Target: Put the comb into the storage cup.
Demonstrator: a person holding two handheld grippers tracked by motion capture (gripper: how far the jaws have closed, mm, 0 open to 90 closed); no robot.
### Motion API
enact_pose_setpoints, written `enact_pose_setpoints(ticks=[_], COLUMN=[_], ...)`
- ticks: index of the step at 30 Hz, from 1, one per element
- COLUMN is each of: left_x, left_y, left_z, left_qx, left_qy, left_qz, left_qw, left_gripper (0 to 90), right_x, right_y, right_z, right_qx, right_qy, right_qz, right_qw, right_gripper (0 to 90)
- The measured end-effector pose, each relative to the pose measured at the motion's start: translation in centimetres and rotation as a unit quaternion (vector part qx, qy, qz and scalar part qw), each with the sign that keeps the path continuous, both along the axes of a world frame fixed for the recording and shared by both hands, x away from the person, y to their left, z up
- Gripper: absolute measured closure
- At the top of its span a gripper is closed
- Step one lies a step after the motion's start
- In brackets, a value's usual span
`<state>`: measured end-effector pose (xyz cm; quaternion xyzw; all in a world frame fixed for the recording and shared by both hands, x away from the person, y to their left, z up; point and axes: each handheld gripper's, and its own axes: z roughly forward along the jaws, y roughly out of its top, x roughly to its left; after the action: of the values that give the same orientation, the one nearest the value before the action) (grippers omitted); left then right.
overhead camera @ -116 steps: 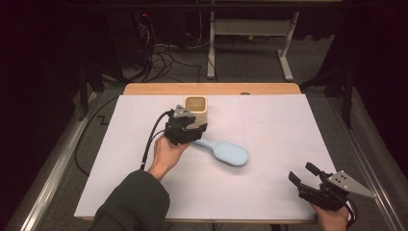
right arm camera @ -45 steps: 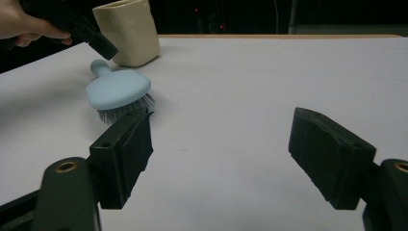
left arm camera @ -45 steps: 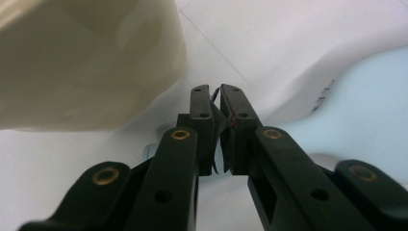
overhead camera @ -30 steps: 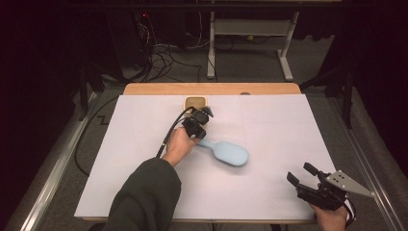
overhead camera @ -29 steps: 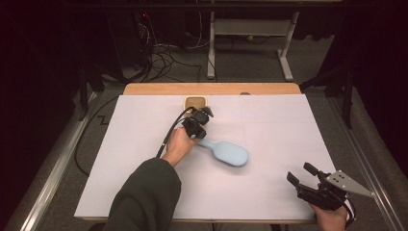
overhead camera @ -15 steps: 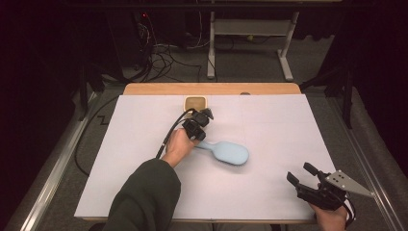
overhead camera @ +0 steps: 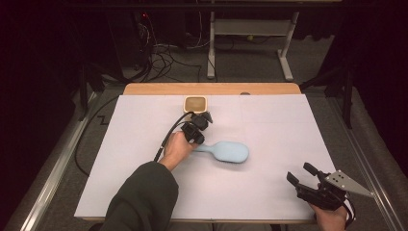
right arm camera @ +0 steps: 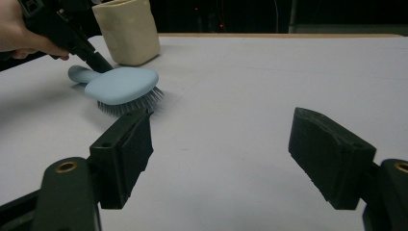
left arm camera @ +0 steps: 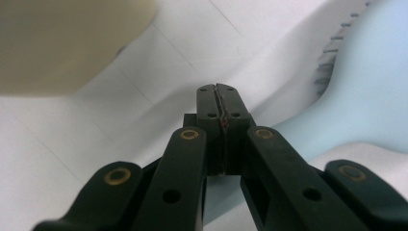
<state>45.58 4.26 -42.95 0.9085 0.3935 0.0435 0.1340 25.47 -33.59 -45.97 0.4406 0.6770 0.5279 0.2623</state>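
Note:
A light blue hairbrush [overhead camera: 227, 152] lies bristles down mid-table, its handle pointing left. It appears in the right gripper view as the brush [right arm camera: 120, 86] and fills the right side of the left gripper view [left arm camera: 370, 96]. My left gripper [overhead camera: 203, 121] is shut with nothing between its jaws. Its body hangs over the handle end, and the left gripper's tips [left arm camera: 221, 96] reach past the handle toward the beige cup [overhead camera: 195, 103]. The cup stands upright just behind. My right gripper [overhead camera: 299, 173] waits open at the front right corner, its jaws [right arm camera: 231, 149] facing the brush from afar.
White paper [overhead camera: 269, 125] covers the table; a wooden strip [overhead camera: 211, 89] runs along the far edge. The left gripper's cable [overhead camera: 166, 139] trails back-left. Beyond the table are cables and a desk frame [overhead camera: 250, 43] on dark floor.
About four seconds ago the left gripper was at the cup; the cup now stands farther back, free, and the gripper is shut by the brush handle. The brush nudged slightly. The right gripper stayed.

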Motion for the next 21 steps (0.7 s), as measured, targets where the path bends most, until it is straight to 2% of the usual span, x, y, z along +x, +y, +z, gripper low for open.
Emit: enact_pose_setpoints(ticks=[13, 21], left_x=[-1.6, -2.8], left_y=[0.6, 0.9], left_z=[-0.2, -0.4], left_qx=[-0.001, -0.012], left_qy=[0.016, 0.026], left_qz=[-0.016, -0.022], left_qw=[0.9998, 0.9994], left_gripper=[89.2, 89.2], right_x=[0.0, 0.0], right_y=[0.0, 0.0], right_z=[0.0, 0.0], right_qx=[0.000, 0.000], right_qy=[0.001, 0.000], right_qz=[-0.001, -0.003], right_qw=[1.0000, 1.0000], right_gripper=[24.0, 24.0])
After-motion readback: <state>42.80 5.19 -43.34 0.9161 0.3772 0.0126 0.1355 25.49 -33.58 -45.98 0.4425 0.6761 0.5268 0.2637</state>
